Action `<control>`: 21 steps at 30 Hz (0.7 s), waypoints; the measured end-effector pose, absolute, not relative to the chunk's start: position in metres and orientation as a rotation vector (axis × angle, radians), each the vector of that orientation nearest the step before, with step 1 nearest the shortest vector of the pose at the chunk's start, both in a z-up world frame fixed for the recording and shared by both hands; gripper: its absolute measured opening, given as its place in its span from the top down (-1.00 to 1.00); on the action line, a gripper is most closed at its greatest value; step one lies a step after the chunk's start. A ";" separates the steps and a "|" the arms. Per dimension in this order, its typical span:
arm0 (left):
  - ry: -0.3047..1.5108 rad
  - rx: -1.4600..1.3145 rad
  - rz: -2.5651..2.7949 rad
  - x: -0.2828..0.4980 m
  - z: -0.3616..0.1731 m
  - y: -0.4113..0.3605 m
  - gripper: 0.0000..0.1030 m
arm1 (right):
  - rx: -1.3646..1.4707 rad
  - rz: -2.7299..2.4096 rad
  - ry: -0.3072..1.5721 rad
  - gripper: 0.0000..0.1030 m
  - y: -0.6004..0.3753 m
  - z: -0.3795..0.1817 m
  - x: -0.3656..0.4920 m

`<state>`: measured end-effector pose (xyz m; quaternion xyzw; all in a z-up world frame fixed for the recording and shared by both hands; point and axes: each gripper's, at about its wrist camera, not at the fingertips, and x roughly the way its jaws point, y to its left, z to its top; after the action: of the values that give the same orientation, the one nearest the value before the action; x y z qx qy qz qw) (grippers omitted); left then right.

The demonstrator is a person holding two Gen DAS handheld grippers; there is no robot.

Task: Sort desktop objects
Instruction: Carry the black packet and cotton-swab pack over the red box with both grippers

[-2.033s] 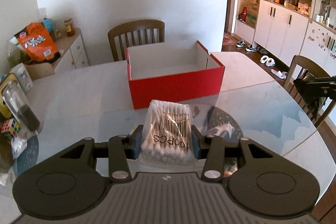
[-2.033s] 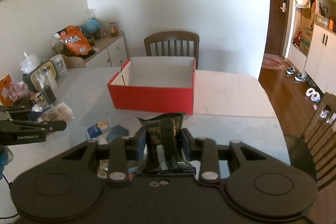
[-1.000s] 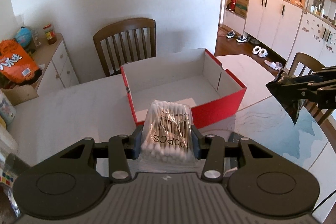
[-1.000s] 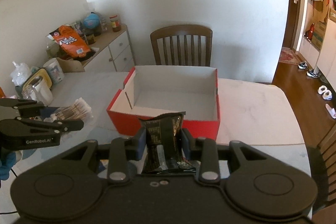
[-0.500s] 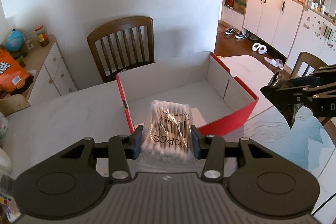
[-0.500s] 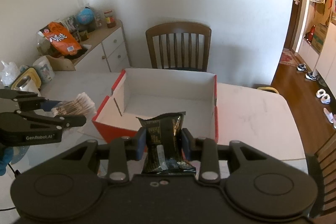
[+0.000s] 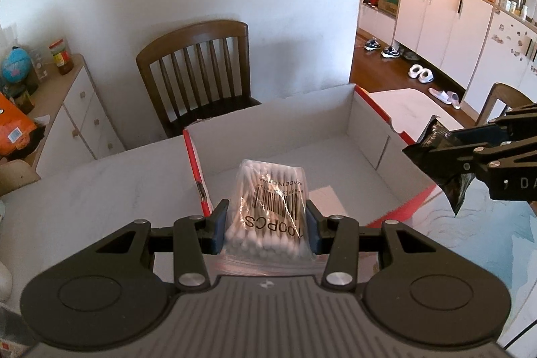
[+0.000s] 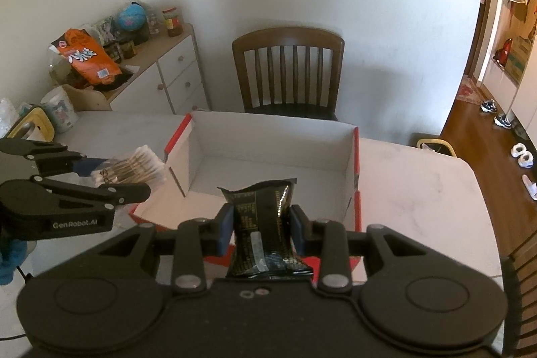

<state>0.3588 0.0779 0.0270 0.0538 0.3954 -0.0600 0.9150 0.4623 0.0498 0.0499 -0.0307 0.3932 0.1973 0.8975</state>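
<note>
Holding a clear bag of cotton swabs (image 7: 268, 207), your left gripper (image 7: 266, 228) has its blue pads pressed against both sides of the bag, which hangs over the near left corner of the red box (image 7: 416, 207). Your right gripper (image 8: 261, 228) is clamped on a black foil packet (image 8: 263, 223), which stands upright between the pads above the box's near wall. From the right camera, the bag of swabs (image 8: 134, 170) shows at the left, just outside the box's (image 8: 355, 190) left wall, with your left gripper (image 8: 100, 176) around it. From the left camera, the black packet (image 7: 443, 156) and your right gripper (image 7: 470, 153) sit at the right edge, over the box's right corner. The box is open, white inside, and rests on the pale table (image 7: 100, 190). A dark wooden chair (image 8: 288, 72) stands behind the table, and a white cabinet (image 8: 174, 79) with an orange snack bag (image 8: 85, 57) on top lies to the left.
</note>
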 end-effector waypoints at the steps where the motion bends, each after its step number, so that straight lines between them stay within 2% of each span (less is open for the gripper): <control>1: 0.814 0.108 -0.123 0.362 0.025 0.078 0.15 | -0.063 0.406 0.815 0.34 0.050 0.049 0.464; 21: 0.866 0.144 -0.150 0.415 -0.015 0.073 0.15 | -0.124 0.379 0.875 0.34 0.069 0.004 0.521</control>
<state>0.4149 0.0732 -0.0147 0.0697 0.4189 -0.0725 0.9025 0.5208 0.0687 0.0043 -0.0596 0.4211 0.1825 0.8865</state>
